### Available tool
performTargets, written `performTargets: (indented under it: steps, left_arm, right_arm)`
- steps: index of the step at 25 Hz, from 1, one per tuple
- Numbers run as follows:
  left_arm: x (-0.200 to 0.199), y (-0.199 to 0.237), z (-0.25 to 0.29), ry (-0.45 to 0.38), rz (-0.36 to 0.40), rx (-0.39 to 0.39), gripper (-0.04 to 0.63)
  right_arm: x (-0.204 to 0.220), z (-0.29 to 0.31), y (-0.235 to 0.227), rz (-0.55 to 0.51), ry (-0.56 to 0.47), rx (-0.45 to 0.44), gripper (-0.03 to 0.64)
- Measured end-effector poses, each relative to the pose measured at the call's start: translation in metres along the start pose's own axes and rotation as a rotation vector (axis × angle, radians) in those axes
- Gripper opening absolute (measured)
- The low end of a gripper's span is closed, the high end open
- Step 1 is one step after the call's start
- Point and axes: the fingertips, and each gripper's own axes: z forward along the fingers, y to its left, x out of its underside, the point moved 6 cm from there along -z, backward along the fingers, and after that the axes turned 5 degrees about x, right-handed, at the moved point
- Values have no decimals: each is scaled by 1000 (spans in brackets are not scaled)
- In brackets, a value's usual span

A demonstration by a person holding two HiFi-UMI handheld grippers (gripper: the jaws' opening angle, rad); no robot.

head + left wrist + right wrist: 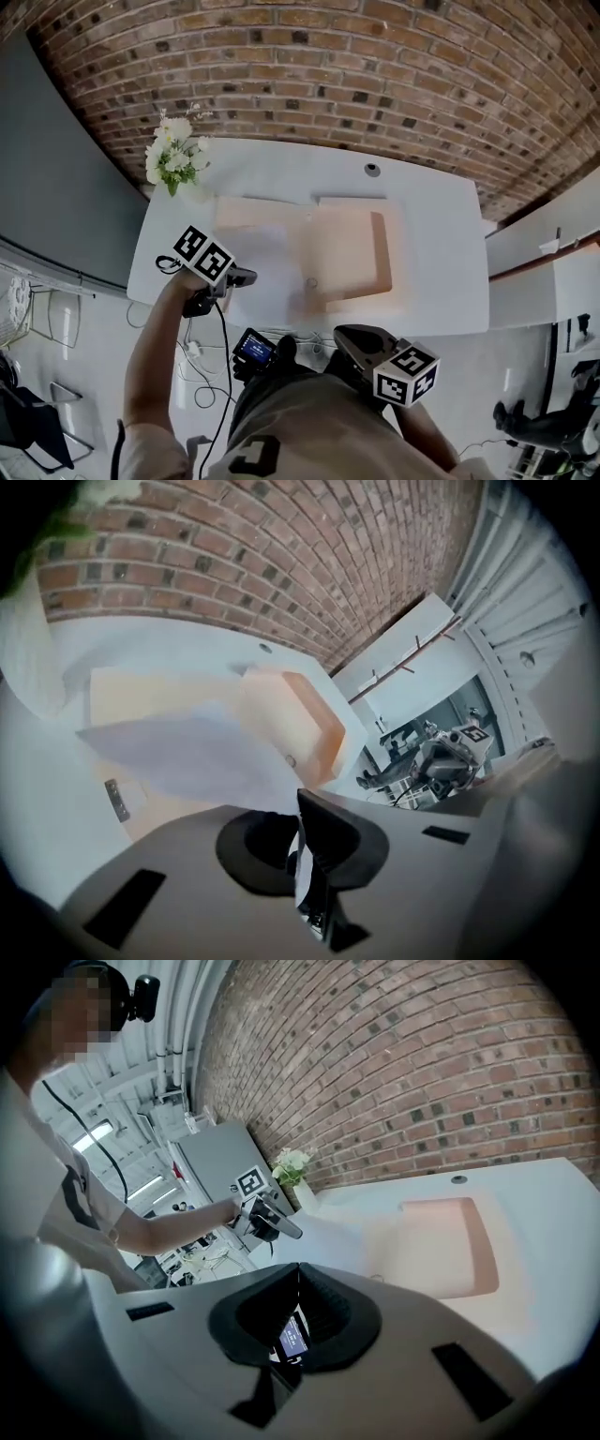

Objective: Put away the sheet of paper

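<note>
A white sheet of paper (264,261) lies partly over an open peach file box (349,251) on the white table (441,234). My left gripper (246,277) is at the sheet's near left corner. In the left gripper view the sheet (192,747) runs right into the closed jaws of this gripper (302,803), so it is shut on the paper's edge. My right gripper (349,336) hangs off the table's front edge, close to the person's body. In the right gripper view the right gripper (298,1274) has its jaws together and nothing between them.
A vase of white flowers (173,155) stands at the table's far left corner. There is a small cable hole (372,170) near the back edge. A brick wall runs behind the table. A small device with a lit screen (253,349) sits at the person's waist.
</note>
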Motion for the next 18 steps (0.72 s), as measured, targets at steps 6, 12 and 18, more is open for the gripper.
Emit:
performTargets:
  steps: [6, 12, 18]
  left_arm:
    - [5, 35, 12, 1, -105, 2, 15]
    - [-4, 49, 27, -40, -185, -17, 15]
    - [-9, 60, 39, -52, -232, -54, 15]
  right_arm:
    - [-7, 5, -1, -11, 2, 28, 23]
    - [-10, 4, -11, -19, 24, 27, 23]
    - [-10, -1, -24, -17, 46, 18, 23]
